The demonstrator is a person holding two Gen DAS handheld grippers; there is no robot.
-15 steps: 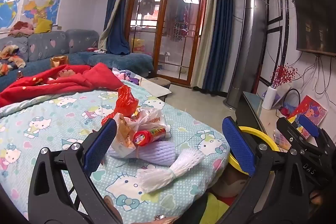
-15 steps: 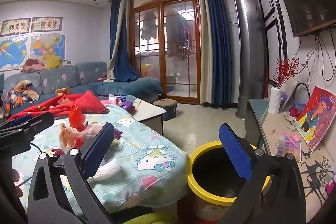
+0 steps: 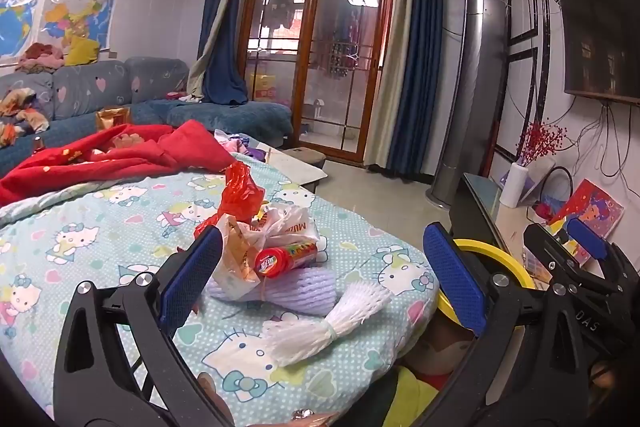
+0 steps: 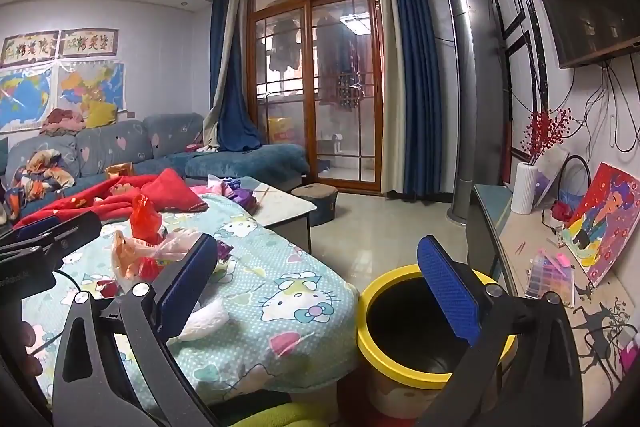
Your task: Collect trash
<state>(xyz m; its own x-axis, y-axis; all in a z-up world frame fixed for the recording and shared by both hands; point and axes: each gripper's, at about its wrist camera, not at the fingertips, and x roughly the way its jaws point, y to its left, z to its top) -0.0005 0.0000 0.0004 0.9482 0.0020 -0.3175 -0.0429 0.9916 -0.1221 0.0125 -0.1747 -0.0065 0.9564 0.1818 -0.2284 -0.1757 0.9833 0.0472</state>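
Step in hand: approach, nothing picked yet. Left gripper [image 3: 320,275] gaped wide, empty; trash pile lay just ahead between its jaws: white net [image 3: 326,323] nearest, purple net [image 3: 298,289] behind, red tube [image 3: 286,259] on top, bags [image 3: 276,227] beyond. Right gripper [image 4: 316,287] likewise wide, empty, hovered over bin [image 4: 400,363], which sat ahead and low, toward its right jaw, beside table edge [image 4: 280,327]. Next move likely called for: left gripper forward and down, close on white net, carry rightward to bin.

Both the left tool [image 3: 320,275] and right tool [image 4: 316,287] gape wide, empty, tipped slightly downward.
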